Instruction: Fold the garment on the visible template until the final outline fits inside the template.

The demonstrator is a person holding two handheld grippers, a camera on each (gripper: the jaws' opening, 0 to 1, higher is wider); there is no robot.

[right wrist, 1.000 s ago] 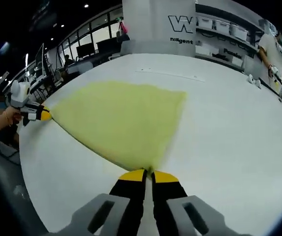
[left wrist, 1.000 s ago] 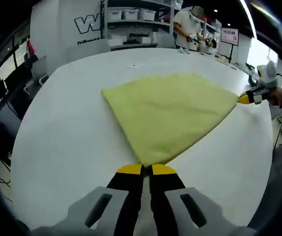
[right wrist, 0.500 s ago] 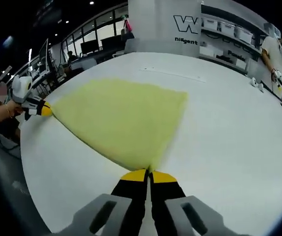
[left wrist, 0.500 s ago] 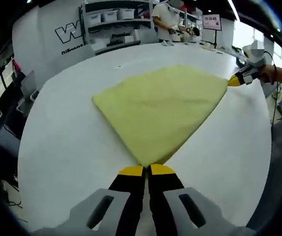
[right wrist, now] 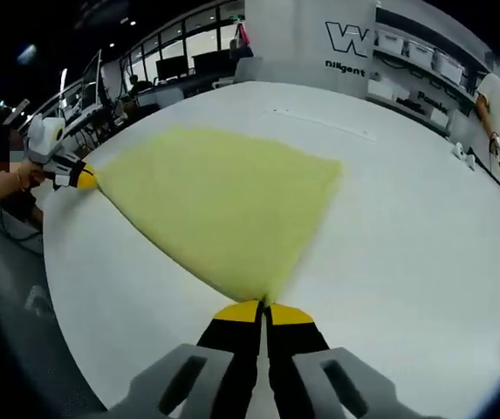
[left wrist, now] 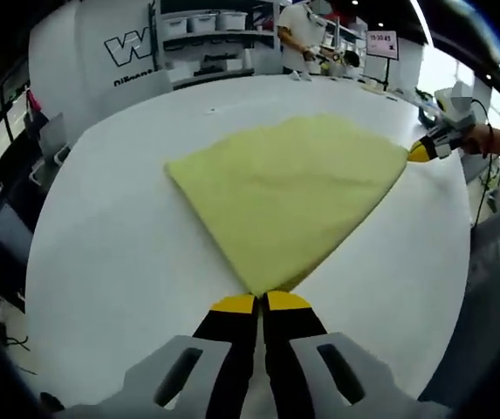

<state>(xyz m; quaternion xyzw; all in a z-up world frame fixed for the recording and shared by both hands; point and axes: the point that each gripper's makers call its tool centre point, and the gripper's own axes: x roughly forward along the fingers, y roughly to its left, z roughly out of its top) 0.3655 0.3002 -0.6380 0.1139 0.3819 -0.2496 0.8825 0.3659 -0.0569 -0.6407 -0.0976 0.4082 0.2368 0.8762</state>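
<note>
A: Claw status? Left claw (left wrist: 259, 301) is pinched tight on the near corner of the yellow garment (left wrist: 289, 192); right claw (right wrist: 263, 307) likewise clamps another corner.

B: Confirmed. In the left gripper view the right claw shows at the far right corner, a hand (left wrist: 479, 140) behind it. In the right gripper view the left claw sits at the far left corner.

A: Garment location?

B: Spread flat on the white counter (left wrist: 110, 253), stretched between both claws, fan-shaped.

A: Any text?

B: Big "W" logo (right wrist: 344, 37) on the back wall, smaller line under it, partly readable, "Diligent" maybe. Sign (left wrist: 381, 44) with digits, too small to read. Shelves (left wrist: 215, 35) with bins, and a person (left wrist: 300, 26) standing nearby.
</note>
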